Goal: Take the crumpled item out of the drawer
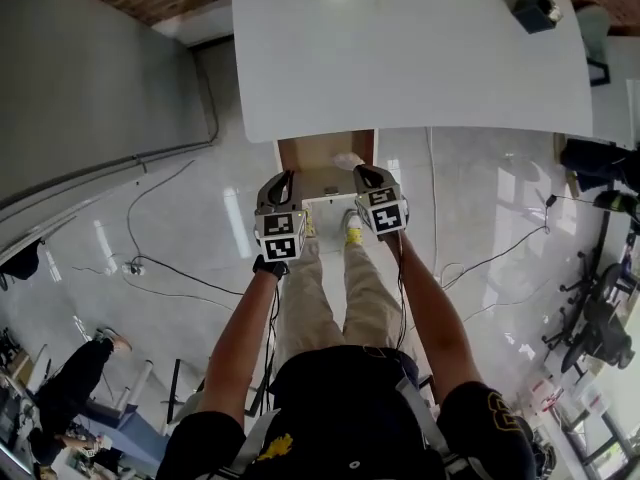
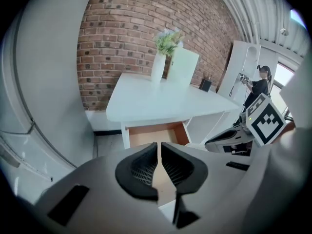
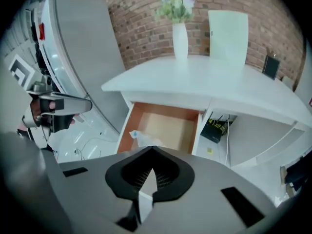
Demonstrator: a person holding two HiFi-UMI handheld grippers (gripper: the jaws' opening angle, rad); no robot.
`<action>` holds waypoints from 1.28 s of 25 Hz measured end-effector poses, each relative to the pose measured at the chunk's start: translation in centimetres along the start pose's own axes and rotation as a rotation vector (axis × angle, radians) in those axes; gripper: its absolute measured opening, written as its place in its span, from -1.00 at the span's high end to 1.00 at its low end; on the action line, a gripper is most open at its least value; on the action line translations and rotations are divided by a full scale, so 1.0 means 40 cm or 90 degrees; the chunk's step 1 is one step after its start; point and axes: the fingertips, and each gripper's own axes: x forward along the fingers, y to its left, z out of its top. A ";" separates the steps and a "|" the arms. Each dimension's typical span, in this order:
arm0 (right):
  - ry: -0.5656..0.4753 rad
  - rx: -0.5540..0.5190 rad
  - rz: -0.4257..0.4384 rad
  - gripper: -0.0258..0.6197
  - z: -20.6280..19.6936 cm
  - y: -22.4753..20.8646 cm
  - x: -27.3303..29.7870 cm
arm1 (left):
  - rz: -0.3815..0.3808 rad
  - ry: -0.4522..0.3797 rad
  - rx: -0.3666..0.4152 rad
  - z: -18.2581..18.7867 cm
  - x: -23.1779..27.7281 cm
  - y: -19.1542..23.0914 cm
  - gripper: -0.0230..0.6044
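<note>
Wood-lined and pulled out, the drawer (image 3: 168, 126) hangs open under the white surface (image 1: 420, 48). The crumpled item (image 3: 138, 136), a pale wad, lies inside the drawer at its front corner, on the left as the right gripper view shows it. Both tools hover above the drawer's front edge, apart from the wad. The right tool (image 3: 152, 152) has its jaws pressed together at the tips, pinching nothing. The left tool (image 2: 159, 152) has its jaws all but together, only a thin slit between them, also empty. A white vase (image 3: 180, 38) of flowers stands on the surface before a brick wall (image 2: 126, 43).
</note>
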 end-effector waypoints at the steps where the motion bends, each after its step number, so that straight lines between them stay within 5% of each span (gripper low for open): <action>1: -0.023 -0.005 -0.002 0.85 0.033 -0.004 -0.048 | -0.001 -0.012 0.004 0.034 -0.020 -0.018 0.80; 17: -0.438 -0.119 -0.097 0.85 0.547 0.028 -0.993 | -0.010 -0.287 0.029 0.673 -0.521 -0.271 0.80; 32: -0.667 -0.104 -0.165 0.85 0.668 0.049 -1.442 | -0.007 -0.434 0.083 0.941 -0.762 -0.338 0.80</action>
